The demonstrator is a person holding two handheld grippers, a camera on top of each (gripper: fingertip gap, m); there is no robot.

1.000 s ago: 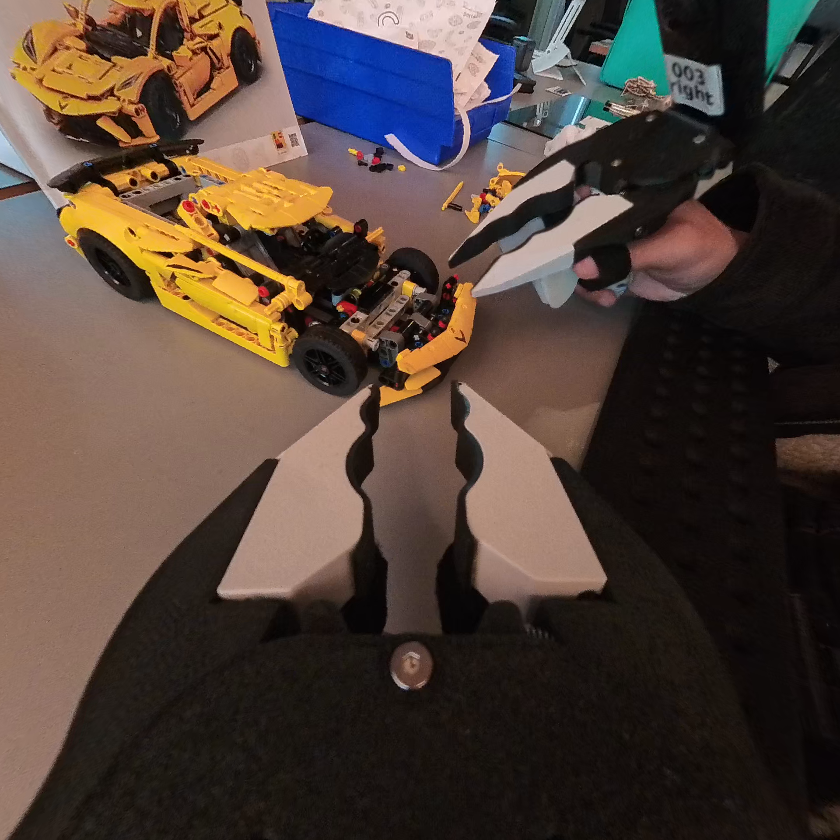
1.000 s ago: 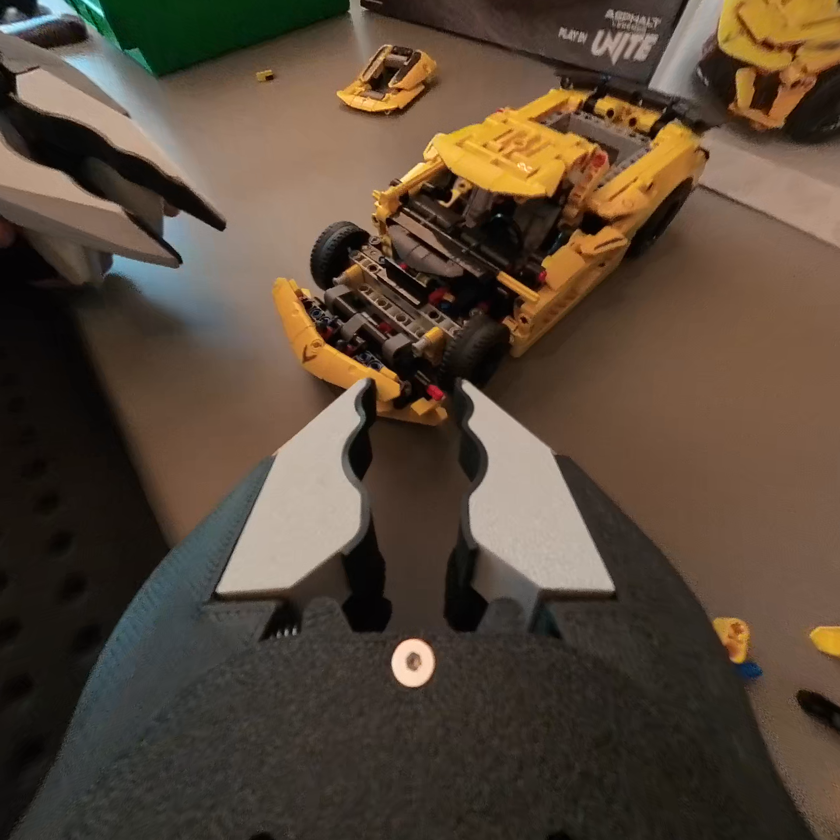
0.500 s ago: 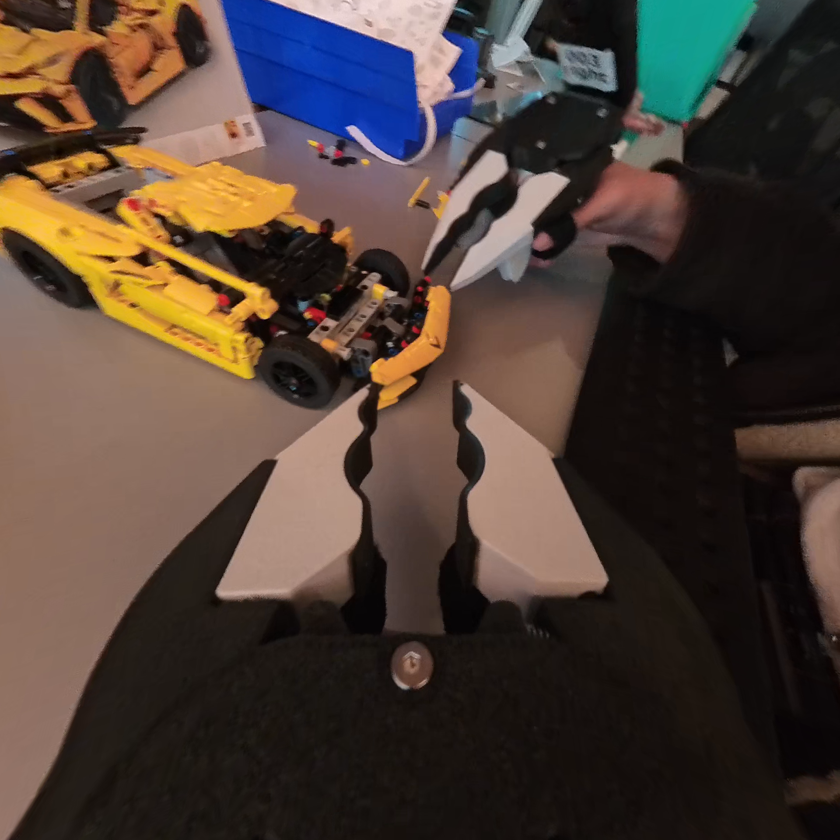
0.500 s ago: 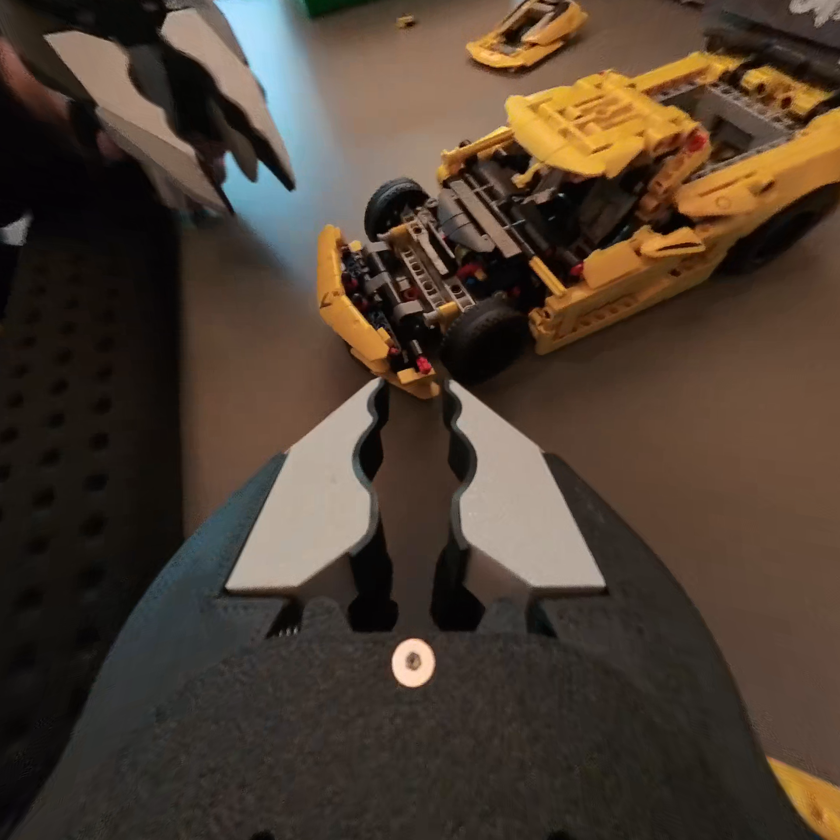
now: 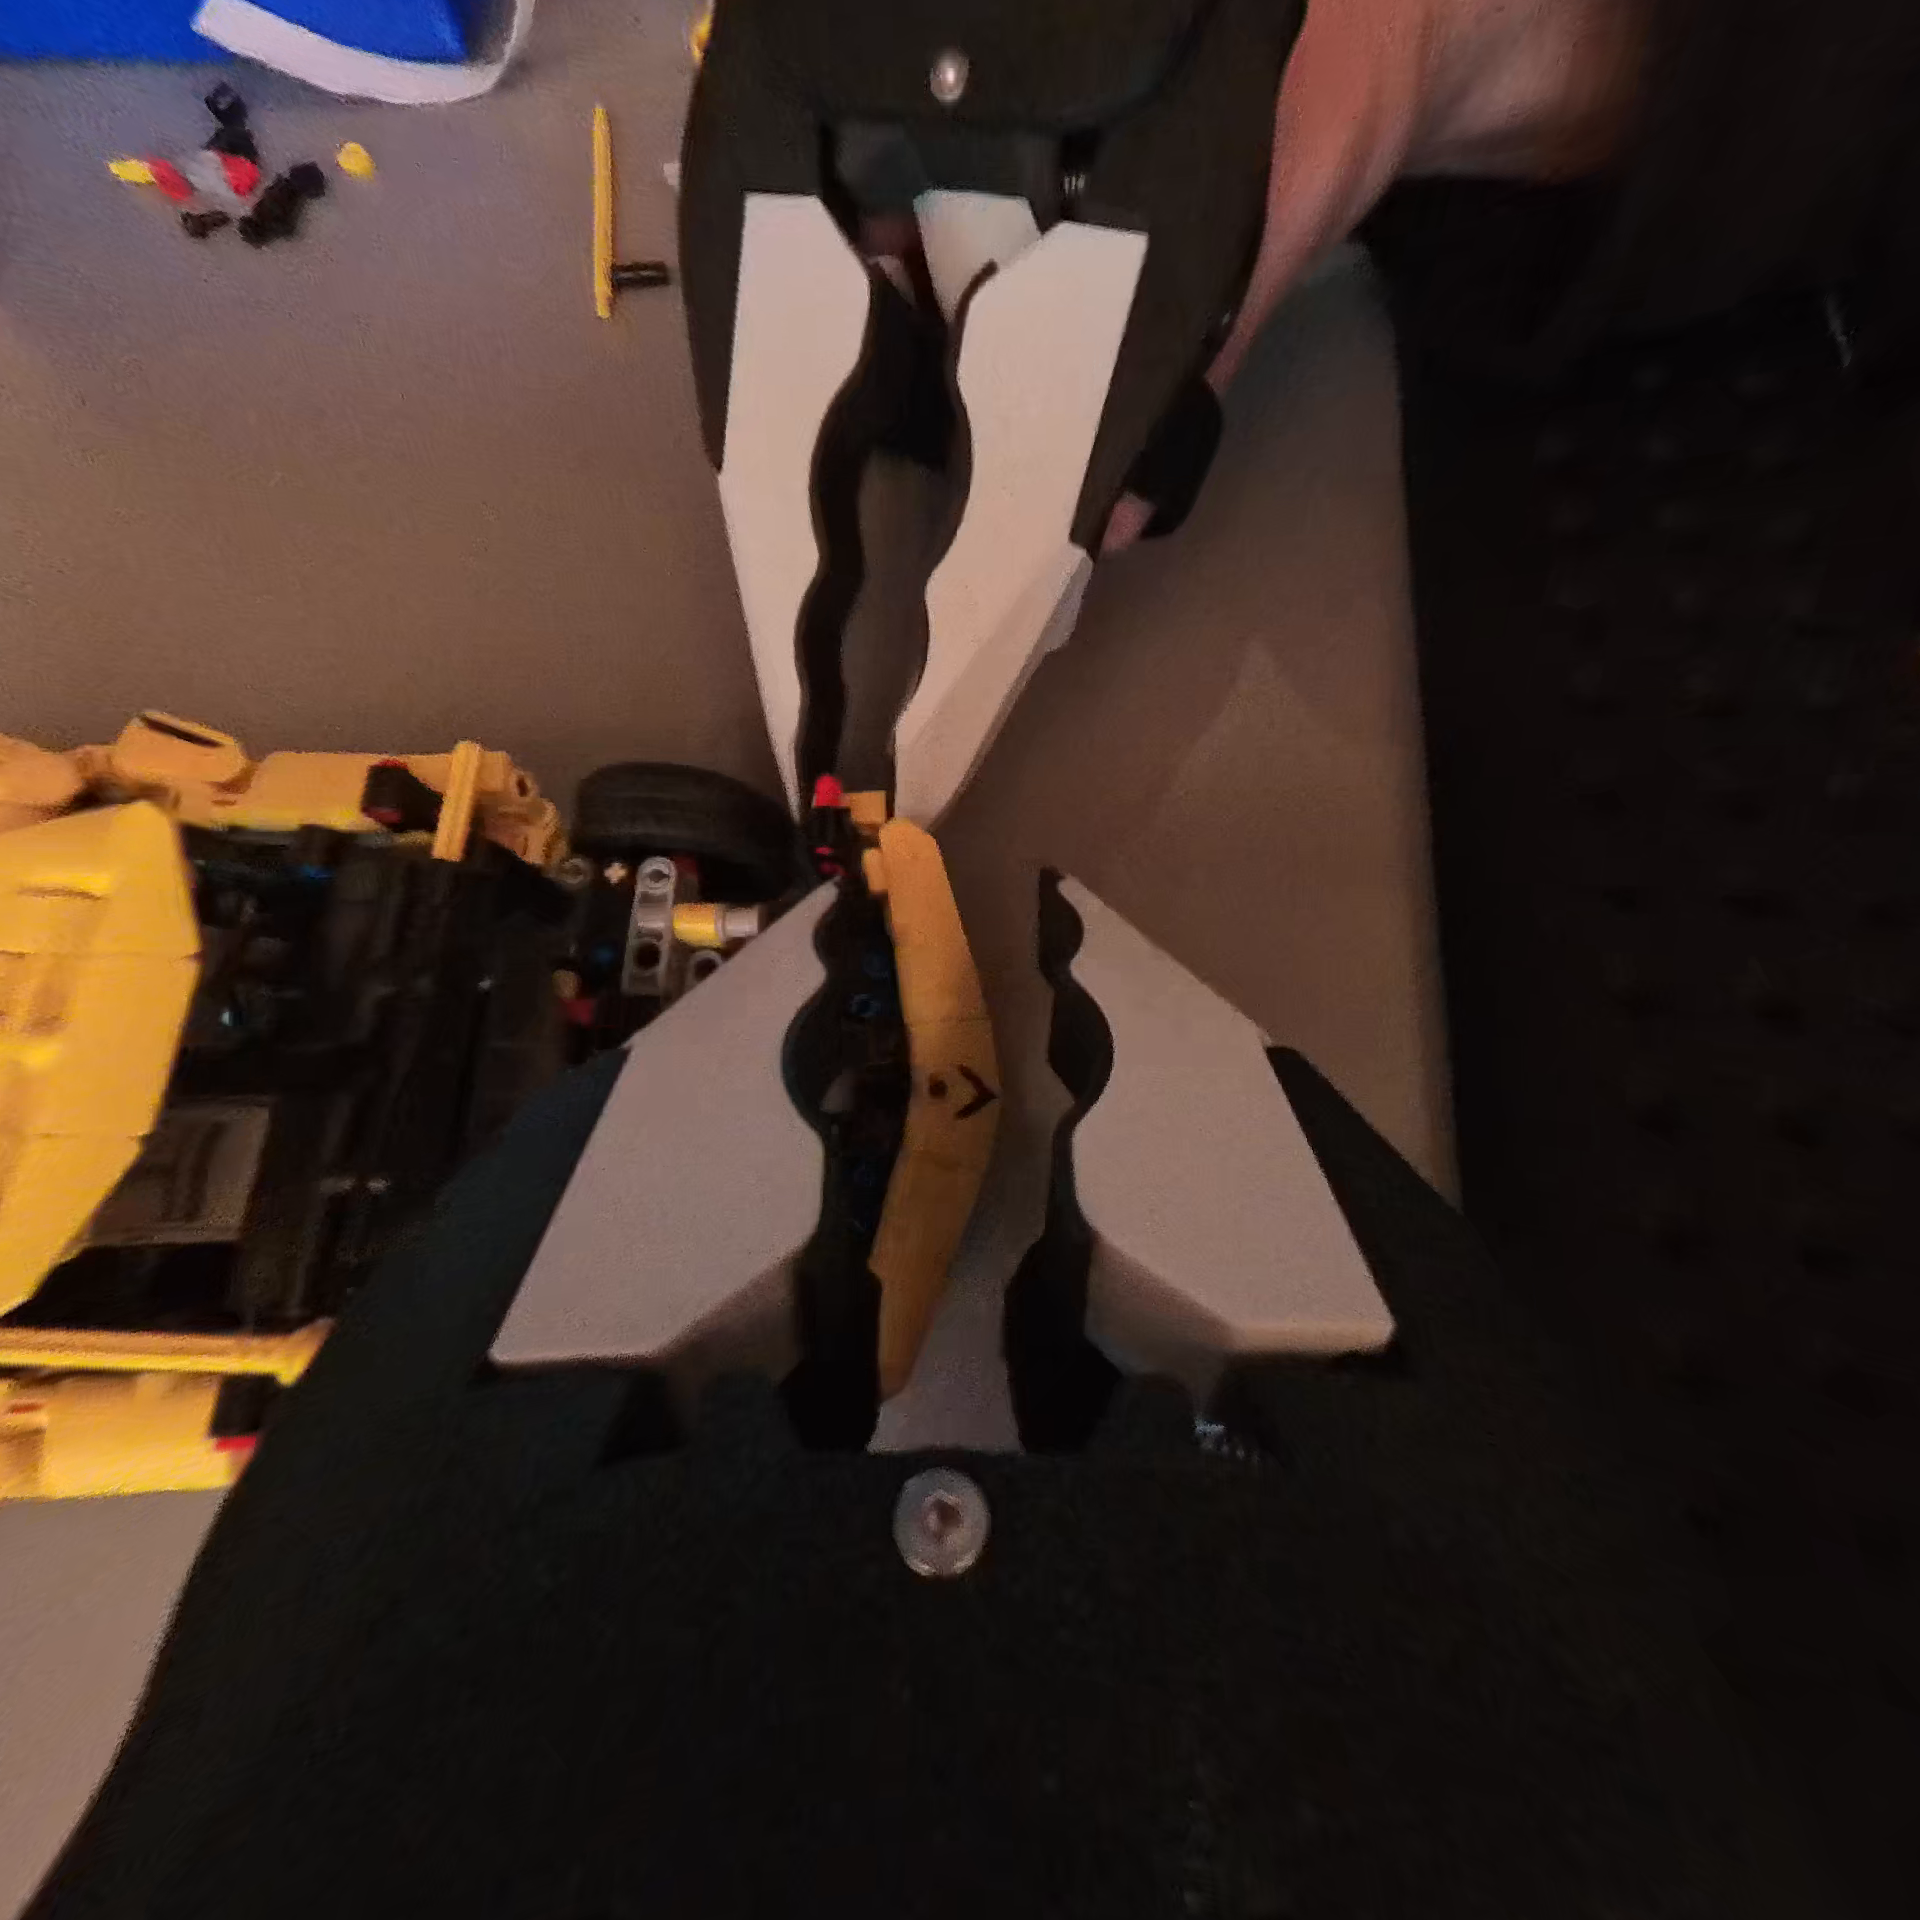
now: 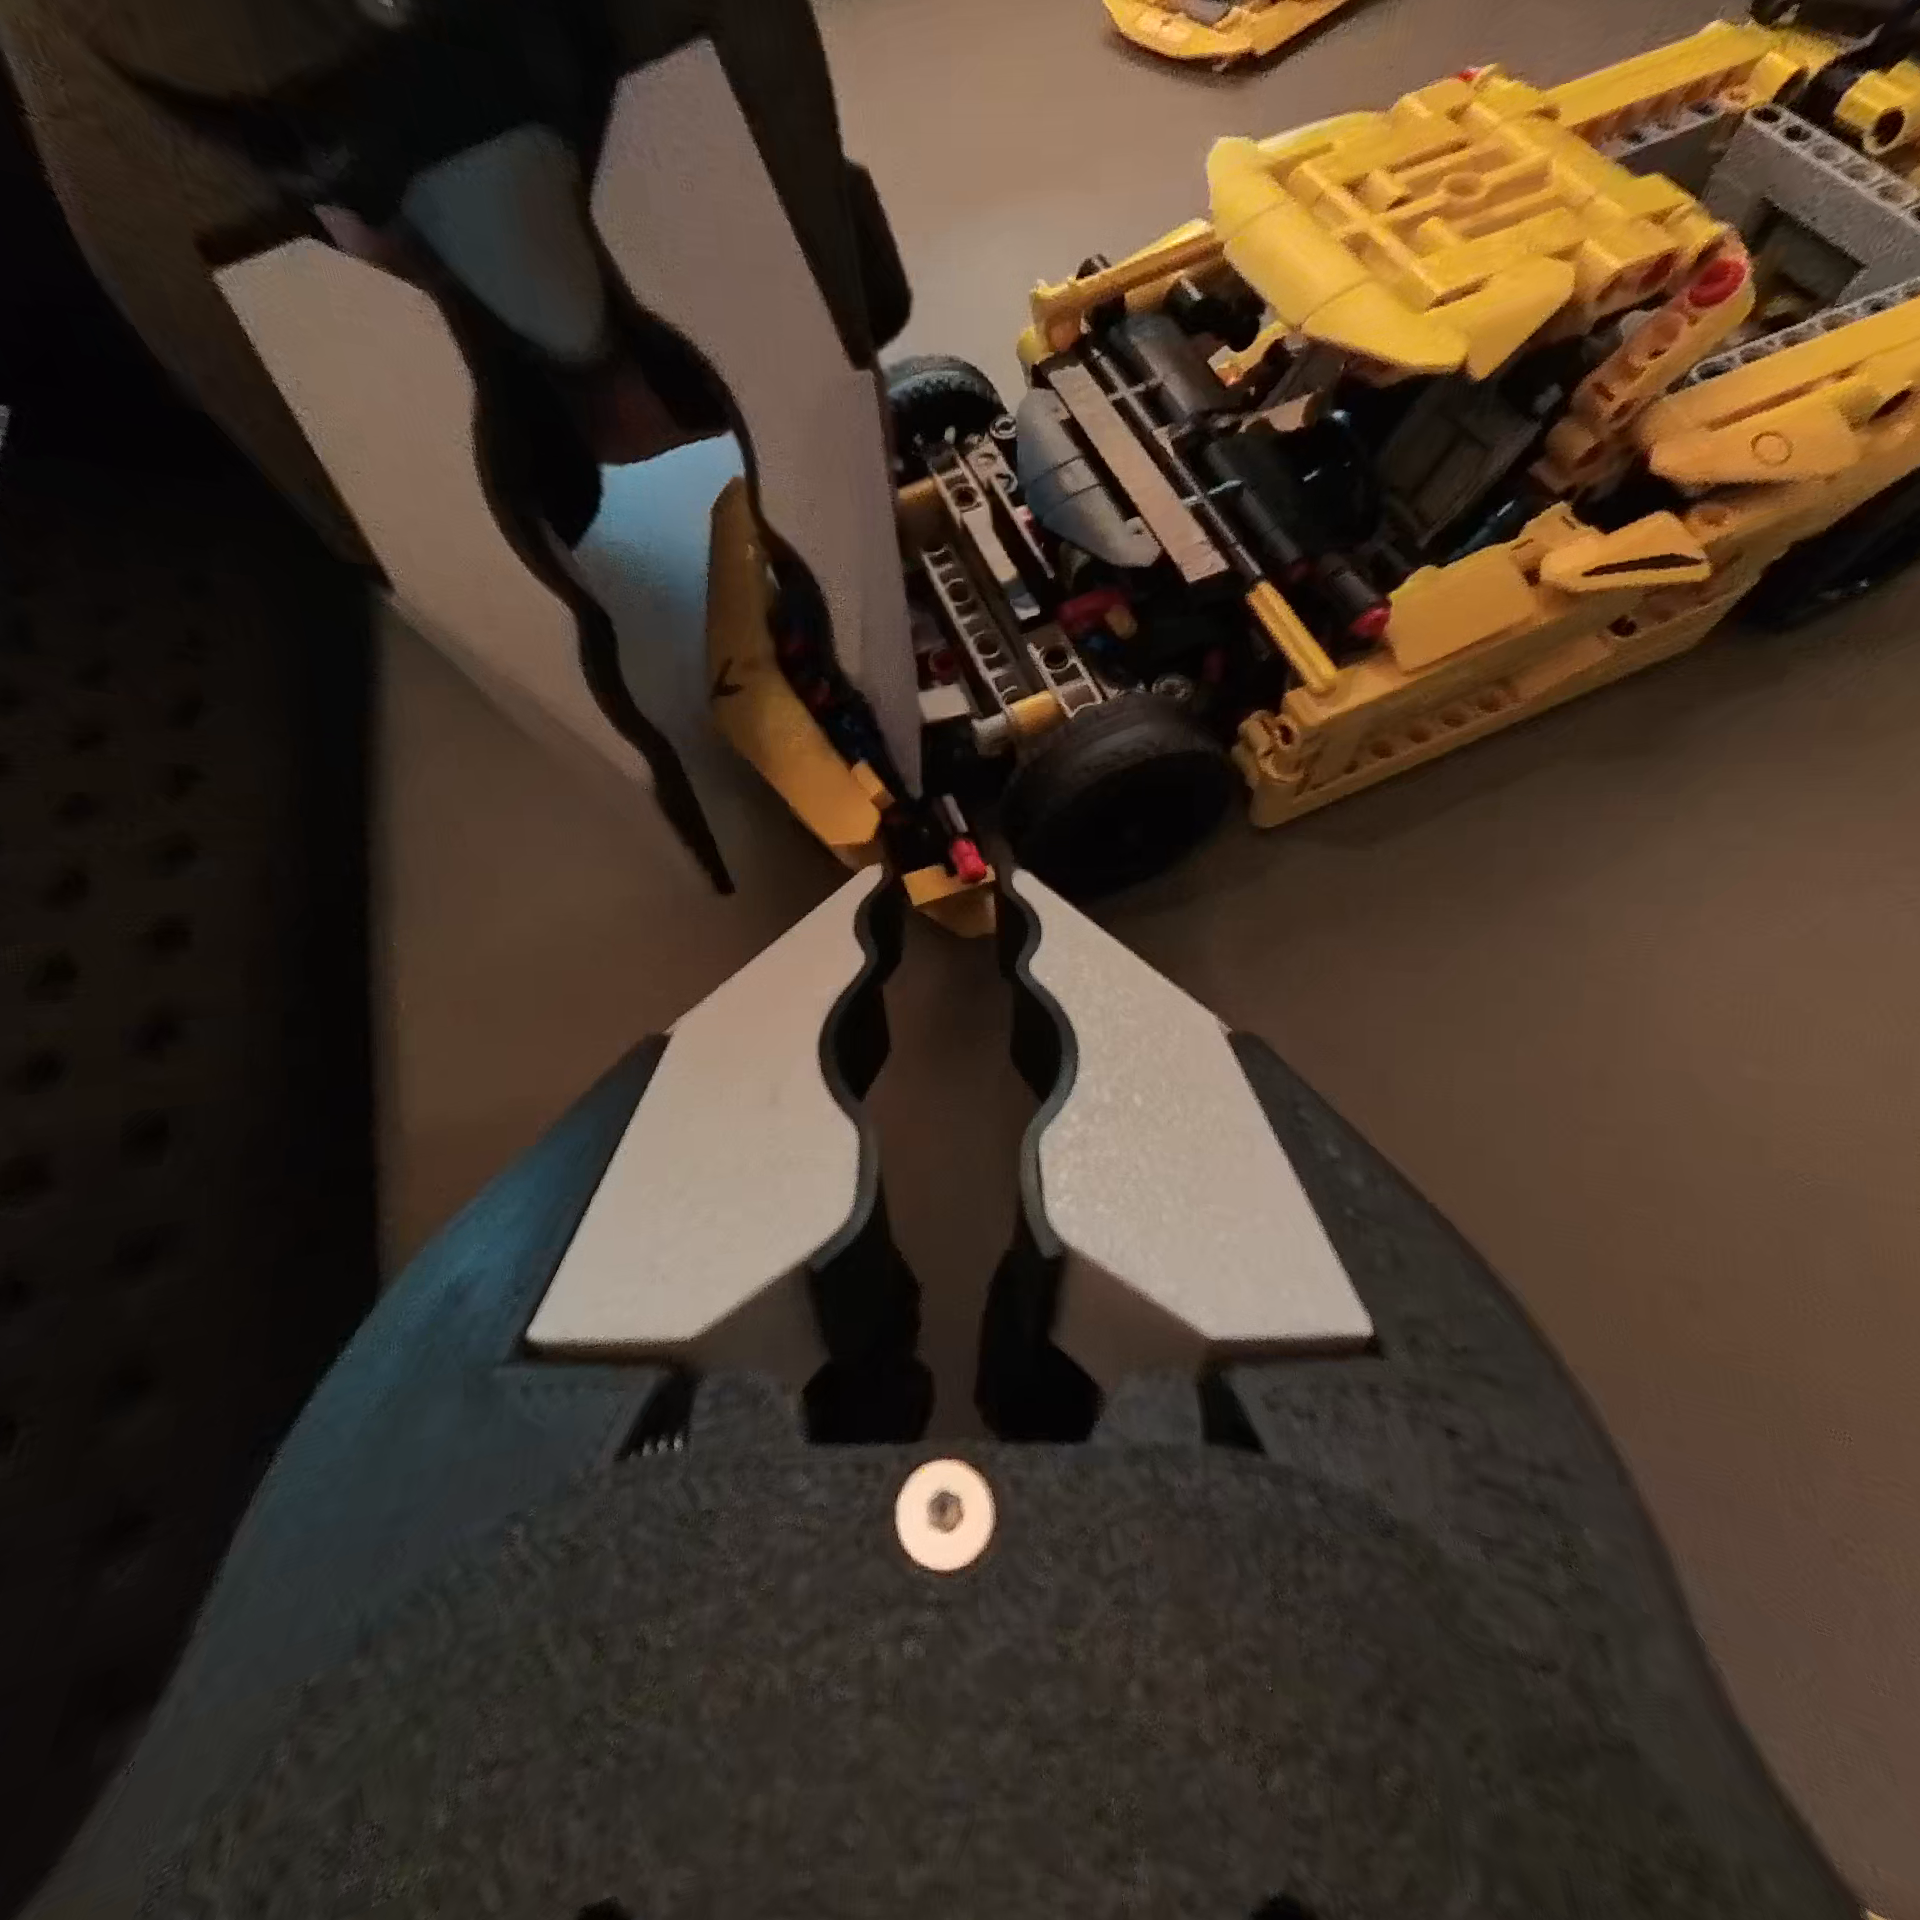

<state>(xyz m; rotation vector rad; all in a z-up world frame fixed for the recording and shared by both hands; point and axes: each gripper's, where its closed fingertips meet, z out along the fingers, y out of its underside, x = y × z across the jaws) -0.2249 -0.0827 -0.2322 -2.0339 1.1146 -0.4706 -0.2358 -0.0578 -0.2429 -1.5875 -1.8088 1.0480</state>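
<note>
A yellow brick-built sports car (image 5: 94, 935) stands on the grey table (image 5: 364, 468); it also shows in the right wrist view (image 6: 1455, 260). Its curved yellow front bumper (image 5: 935, 1039) lies lengthwise between the fingers of my left gripper (image 5: 940, 883). That gripper is open; its right finger stands clear of the bumper. My right gripper (image 6: 940, 883) faces it from the far side and is pinched on the bumper's corner end with the red pin. The right gripper also shows in the left wrist view (image 5: 860, 810), held by a hand. The left gripper shows in the right wrist view (image 6: 816, 840), astride the bumper (image 6: 758, 665).
A dark perforated mat (image 5: 1662, 935) borders the table on the near side of the bumper. Small loose pieces (image 5: 218, 187) and a long yellow piece (image 5: 601, 208) lie near a blue bin (image 5: 208, 26). A separate yellow body panel (image 6: 1216, 26) lies beyond the car. Only a small space, under 4 cm, lies between the two pairs of fingers.
Both grippers have moved in on the car's front from opposite sides. The left now straddles the bumper. The right gripper's fingers have narrowed onto the bumper's end.
</note>
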